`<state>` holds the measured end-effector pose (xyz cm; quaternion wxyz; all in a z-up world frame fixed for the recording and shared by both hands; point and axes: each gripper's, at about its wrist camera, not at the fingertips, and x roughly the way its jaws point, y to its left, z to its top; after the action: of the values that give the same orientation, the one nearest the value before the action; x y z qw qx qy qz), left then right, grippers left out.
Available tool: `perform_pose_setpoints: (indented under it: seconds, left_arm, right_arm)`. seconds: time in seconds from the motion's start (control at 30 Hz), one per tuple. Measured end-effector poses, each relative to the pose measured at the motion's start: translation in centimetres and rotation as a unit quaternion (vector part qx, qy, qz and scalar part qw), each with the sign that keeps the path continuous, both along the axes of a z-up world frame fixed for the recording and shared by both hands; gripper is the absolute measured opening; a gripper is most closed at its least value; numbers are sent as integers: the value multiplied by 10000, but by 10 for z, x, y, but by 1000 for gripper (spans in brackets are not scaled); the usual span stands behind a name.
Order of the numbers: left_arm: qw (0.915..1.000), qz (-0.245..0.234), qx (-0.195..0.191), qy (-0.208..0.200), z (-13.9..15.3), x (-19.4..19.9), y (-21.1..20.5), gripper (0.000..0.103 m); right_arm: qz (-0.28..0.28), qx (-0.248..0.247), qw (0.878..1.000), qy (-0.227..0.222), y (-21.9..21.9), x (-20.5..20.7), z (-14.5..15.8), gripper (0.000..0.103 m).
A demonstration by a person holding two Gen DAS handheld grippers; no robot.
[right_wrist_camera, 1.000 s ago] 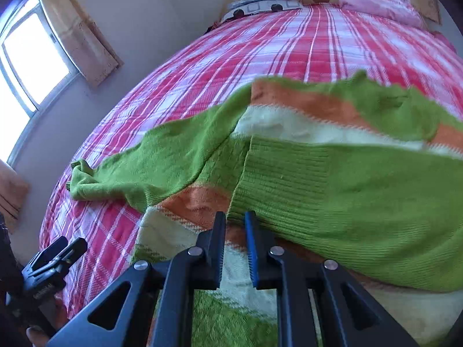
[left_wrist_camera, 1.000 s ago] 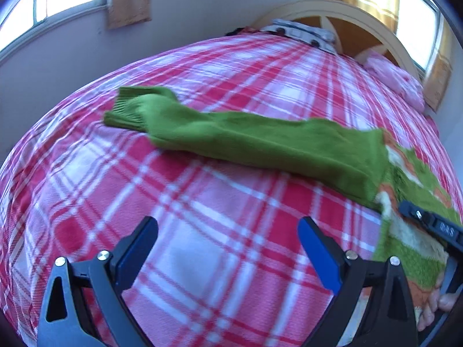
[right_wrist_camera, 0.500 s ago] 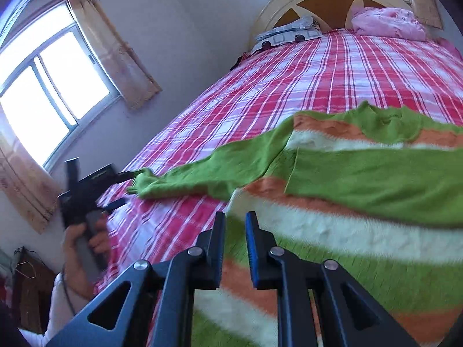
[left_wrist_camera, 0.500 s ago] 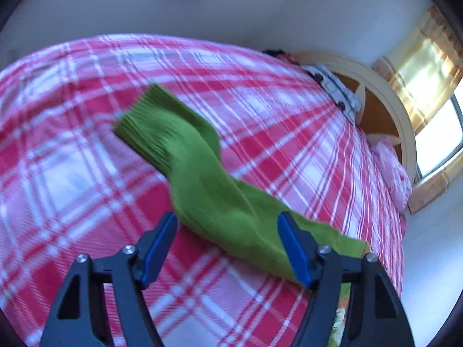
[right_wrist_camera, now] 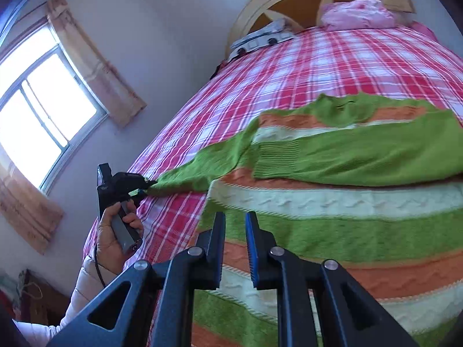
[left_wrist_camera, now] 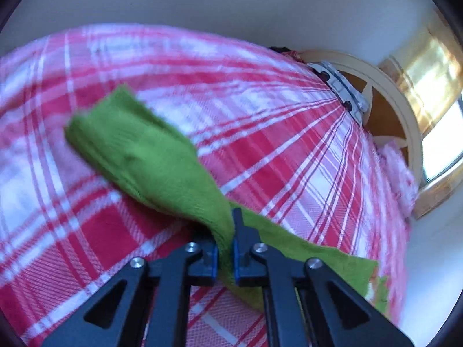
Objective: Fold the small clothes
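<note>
Open bedspread [left_wrist_camera: 283, 144] — sweater [right_wrist_camera: 332, 225] alongside

The striped sweater [right_wrist_camera: 332, 231] lay flat on the plaid bed [right_wrist_camera: 303, 66], one green sleeve [right_wrist_camera: 361, 159] folded across its body. The left hand-held gripper [right_wrist_camera: 146, 188] pinched the other sleeve's cuff [right_wrist_camera: 170, 185] near the bed edge. The right hand-held gripper [right_wrist_camera: 235, 228] hovered over the hem, jaws nearly together, holding nothing.
</note>
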<state>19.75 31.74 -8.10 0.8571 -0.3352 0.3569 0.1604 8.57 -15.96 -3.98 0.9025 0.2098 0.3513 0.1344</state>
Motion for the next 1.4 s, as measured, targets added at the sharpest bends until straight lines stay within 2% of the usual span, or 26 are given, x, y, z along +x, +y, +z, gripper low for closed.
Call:
perform_pose_setpoints:
  seconds: [0.13,0.17,0.23,0.33,0.43,0.5,0.53,0.57,0.7,0.8,0.87,0.9,0.93,0.97,1.0,1.03,1.07,1.13,1.2,1.27,1.33,1.4]
  left_arm:
    - [9951,-328,819,-451,46,-3,-38,7]
    - [9892,-548,1186,-659,66,-4,-60,7]
    - [9785,-914,1604,-918,88,-4,-96,7]
    - [9554,-1682,2046,-1310,115,-3,-166,7]
    - [9272,-2409,2399,-1571,123,-8,-243,7]
    - [9047,-2953,2580,-1663,118,-12,-299,7]
    - [8983,-3099,2636,-1659,113,-13,-317,7]
    - [8875,-3373,2690,-1622,103,-16,-346,7]
    - [8617,-4064,2725,-1343,64,-29,-412,7]
    - [8518,-4387,2734,-847,30,-38,-441,14]
    - [8479,-4631,2541,-454,14,-43,-444,19]
    - [8462,-4707,2470,-387,13,-47,-443,28]
    - [8452,-4784,2351,-377,14,-55,-439,44]
    - [8473,-4818,2192,-443,19,-65,-428,55]
    - [8505,-4791,2115,-494,23,-71,-421,80]
    - [8566,-4701,2049,-569,27,-80,-407,97]
    - [8662,-4540,1978,-675,33,-89,-387,102]
    - [8802,-4286,1921,-688,36,-92,-362,103]
    - [8981,-3892,1987,-503,33,-88,-332,103]
    - [9124,-3481,2128,-319,29,-81,-310,103]
    - [9268,-3086,2140,-83,22,-69,-287,103]
    - [9394,-2749,2049,46,16,-60,-270,103]
  right_arm:
    - [-268,82,9996,2,-26,-11,-1,15]
    - [-353,88,9993,-5,-32,-14,-1,15]
    - [-646,111,9978,13,-51,-21,-3,15]
    - [-989,280,9947,63,-77,-29,-6,15]
    - [-1407,382,9893,112,-109,-41,-10,15]
    - [-1625,422,9857,107,-124,-49,-10,15]
    - [-1723,427,9841,100,-132,-53,-11,15]
    - [-1790,433,9829,94,-137,-57,-11,15]
    - [-2045,411,9779,113,-160,-74,-16,15]
    - [-2142,436,9756,175,-171,-81,-23,15]
    - [-2206,410,9742,245,-178,-84,-27,15]
    - [-2235,403,9735,271,-180,-85,-29,15]
    - [-2276,417,9723,322,-183,-86,-31,15]
    - [-2296,446,9716,354,-185,-86,-31,15]
    - [-2315,472,9710,377,-186,-85,-32,15]
    - [-2329,482,9703,436,-189,-82,-32,15]
    - [-2300,490,9709,460,-189,-79,-31,17]
    - [-2166,597,9736,412,-190,-70,-26,36]
    - [-2012,493,9781,223,-181,-57,-14,71]
    - [-1703,108,9853,44,-163,-36,1,74]
    - [-1063,-490,9929,-199,-129,-2,17,74]
    - [-683,-1227,9897,-273,-95,28,21,74]
